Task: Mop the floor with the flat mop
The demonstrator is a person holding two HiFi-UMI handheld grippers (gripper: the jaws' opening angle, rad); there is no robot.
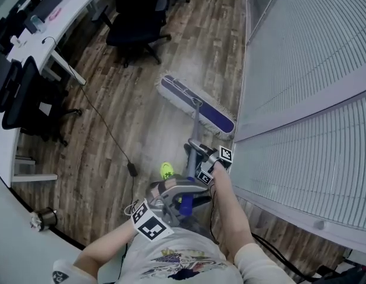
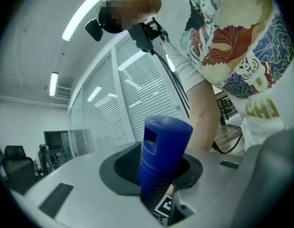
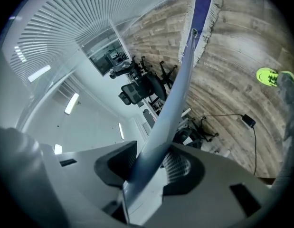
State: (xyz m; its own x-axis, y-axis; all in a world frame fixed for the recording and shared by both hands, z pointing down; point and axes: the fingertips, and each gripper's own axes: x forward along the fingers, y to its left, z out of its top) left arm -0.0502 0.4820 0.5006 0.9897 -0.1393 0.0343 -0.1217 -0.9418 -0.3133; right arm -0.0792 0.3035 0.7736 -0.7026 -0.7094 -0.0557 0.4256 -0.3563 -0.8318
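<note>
The flat mop head (image 1: 197, 104), blue with a white fringe, lies on the wooden floor close to the glass wall. Its grey pole (image 1: 197, 129) slants back to me. My right gripper (image 1: 210, 165) is shut on the pole; in the right gripper view the pole (image 3: 177, 89) runs between the dark pads (image 3: 113, 163) out to the mop head (image 3: 200, 13). My left gripper (image 1: 171, 195) is lower and nearer my body. In the left gripper view its jaws are shut on the blue ribbed handle end (image 2: 161, 160).
A glass wall with blinds (image 1: 301, 70) runs along the right. Black office chairs (image 1: 135, 25) stand ahead, another chair (image 1: 29, 99) at the white desk (image 1: 49, 16) on the left. A black cable (image 1: 106, 129) crosses the floor. My yellow-green shoe (image 1: 167, 170) shows below.
</note>
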